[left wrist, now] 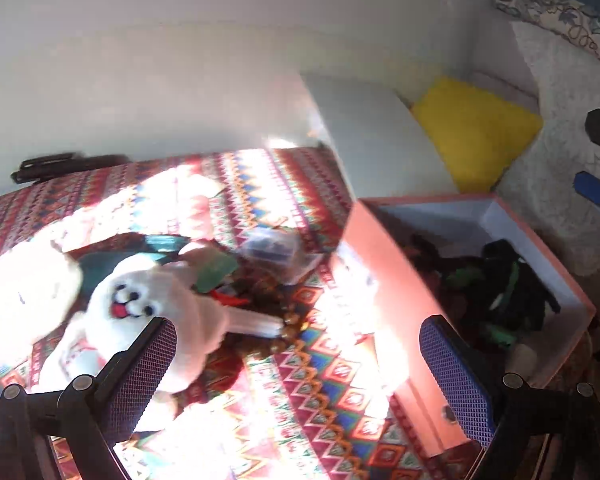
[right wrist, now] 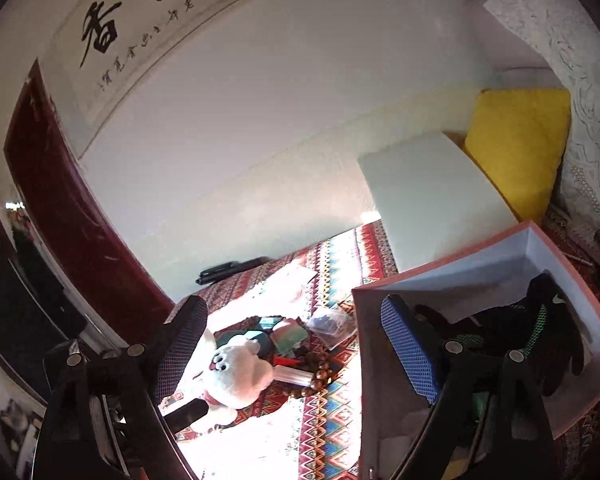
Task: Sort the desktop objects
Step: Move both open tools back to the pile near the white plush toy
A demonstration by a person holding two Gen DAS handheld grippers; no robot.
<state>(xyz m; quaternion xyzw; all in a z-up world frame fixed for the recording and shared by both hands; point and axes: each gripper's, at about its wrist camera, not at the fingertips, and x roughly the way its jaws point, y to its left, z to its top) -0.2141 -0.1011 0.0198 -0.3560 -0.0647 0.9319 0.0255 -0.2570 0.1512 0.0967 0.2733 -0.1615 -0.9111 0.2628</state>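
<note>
White plush rabbit (left wrist: pixel 148 312) lies face-up on the patterned tablecloth (left wrist: pixel 320 392), in strong sunlight, with a string of brown beads (left wrist: pixel 288 328), a clear plastic case (left wrist: pixel 276 250) and small green items (left wrist: pixel 216 276) just beside it. Pink box (left wrist: pixel 384 304) stands open to the right; a black-and-green shoe (left wrist: pixel 508 292) sits inside. Left gripper (left wrist: pixel 296 364) hangs above the cloth, fingers spread wide, empty, left finger over the rabbit's body. Right gripper (right wrist: pixel 296 352) higher up, tilted down, also wide and empty, right finger (right wrist: pixel 412 352) over the box. Yellow cushion (right wrist: pixel 520 148) behind.
</note>
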